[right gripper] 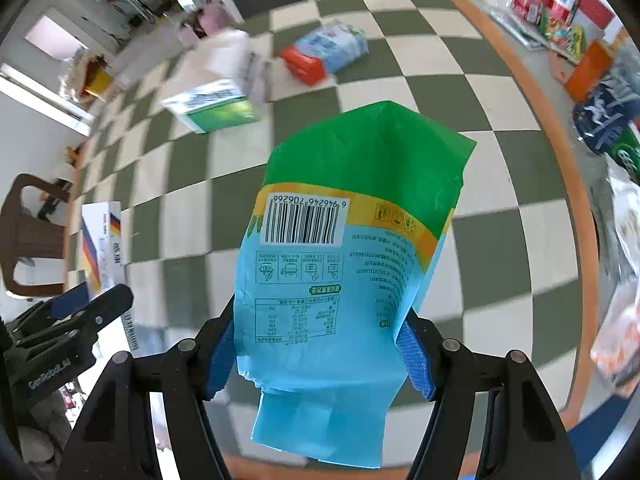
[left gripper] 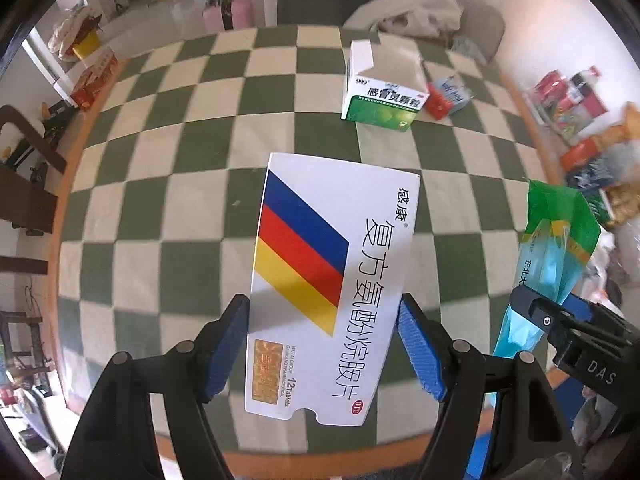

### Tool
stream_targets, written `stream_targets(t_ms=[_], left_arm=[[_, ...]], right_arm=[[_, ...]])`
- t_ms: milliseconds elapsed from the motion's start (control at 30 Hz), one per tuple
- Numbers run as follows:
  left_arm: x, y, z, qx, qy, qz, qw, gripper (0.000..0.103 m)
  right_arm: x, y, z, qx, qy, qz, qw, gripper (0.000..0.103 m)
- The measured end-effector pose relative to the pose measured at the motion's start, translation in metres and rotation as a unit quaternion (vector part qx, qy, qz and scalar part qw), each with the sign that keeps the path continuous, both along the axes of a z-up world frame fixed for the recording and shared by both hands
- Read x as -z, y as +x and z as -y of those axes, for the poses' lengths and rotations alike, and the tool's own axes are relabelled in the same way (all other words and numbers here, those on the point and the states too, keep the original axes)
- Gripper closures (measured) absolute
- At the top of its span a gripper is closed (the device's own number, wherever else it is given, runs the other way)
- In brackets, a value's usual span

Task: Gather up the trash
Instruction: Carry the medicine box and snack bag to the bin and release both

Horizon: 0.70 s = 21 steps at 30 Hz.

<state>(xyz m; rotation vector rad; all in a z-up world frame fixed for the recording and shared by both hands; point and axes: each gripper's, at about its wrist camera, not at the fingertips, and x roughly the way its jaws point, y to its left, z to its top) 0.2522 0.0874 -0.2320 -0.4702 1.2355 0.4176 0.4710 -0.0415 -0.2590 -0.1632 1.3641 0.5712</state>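
My left gripper [left gripper: 322, 344] is shut on a flat white medicine box [left gripper: 332, 280] with blue, red and yellow stripes, held above the checkered table [left gripper: 180, 208]. My right gripper [right gripper: 318, 356] is shut on a blue and green plastic bag [right gripper: 348, 240] with a barcode, also held above the table. The bag [left gripper: 556, 248] and right gripper [left gripper: 560, 320] show at the right of the left wrist view. The white box [right gripper: 100, 240] and left gripper [right gripper: 80, 312] show at the left of the right wrist view.
A green and white medicine box [left gripper: 380, 88] lies on the far part of the table, also seen in the right wrist view [right gripper: 216, 108]. A red and blue packet [left gripper: 448, 96] lies beside it. Bags and boxes [left gripper: 580, 120] clutter the floor at the right. A brown chair [right gripper: 28, 240] stands at the left.
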Motion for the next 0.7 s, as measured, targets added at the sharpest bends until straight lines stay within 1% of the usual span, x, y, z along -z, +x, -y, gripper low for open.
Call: stream_targets(t_ms=[67,133,167,200,300,367,400,467,533,633,700], left_arm=[[-0.006,-0.013,0.004,0.005,-0.001,0.015,0.9999,0.031],[-0.017,-0.048,0.008,0.016,0.001,0.031,0.9994,0.031],[-0.012,-0.052,0.008,0.021,0.001,0.035,0.9992,0.031],[-0.016,-0.073,0.012,0.026,0.0,0.04,0.9989,0.031],[-0.018,-0.113,0.02,0.037,-0.006,0.044,0.9983,0.031],[-0.018,-0.143,0.026,0.041,-0.012,0.043,0.9981,0.031],[-0.019,-0.163,0.028,0.04,-0.017,0.041,0.9982,0.031],[-0.016,-0.187,0.03,0.037,-0.028,0.036,0.9983,0.031],[-0.009,-0.213,0.033,0.03,-0.042,0.028,0.9983,0.031],[0.011,-0.242,0.039,0.019,-0.059,0.011,0.998,0.031],[0.034,-0.256,0.045,0.016,-0.072,-0.008,0.9973,0.031]], right_arm=[[-0.021,-0.043,0.004,0.004,0.014,0.018,1.0,0.032],[-0.042,-0.08,0.012,0.009,0.023,0.035,0.999,0.032],[-0.05,-0.1,0.014,0.012,0.024,0.047,0.999,0.032],[-0.056,-0.115,0.017,0.014,0.024,0.056,0.998,0.032],[-0.076,-0.179,0.037,0.031,0.017,0.079,0.996,0.032],[-0.079,-0.22,0.044,0.041,0.012,0.085,0.995,0.032],[-0.079,-0.234,0.046,0.044,0.011,0.085,0.995,0.032],[-0.079,-0.275,0.054,0.046,0.007,0.08,0.996,0.032],[-0.075,-0.307,0.061,0.041,0.0,0.072,0.997,0.032],[-0.059,-0.346,0.076,0.039,-0.003,0.048,0.998,0.032],[-0.036,-0.369,0.09,0.039,0.005,0.018,0.999,0.032]])
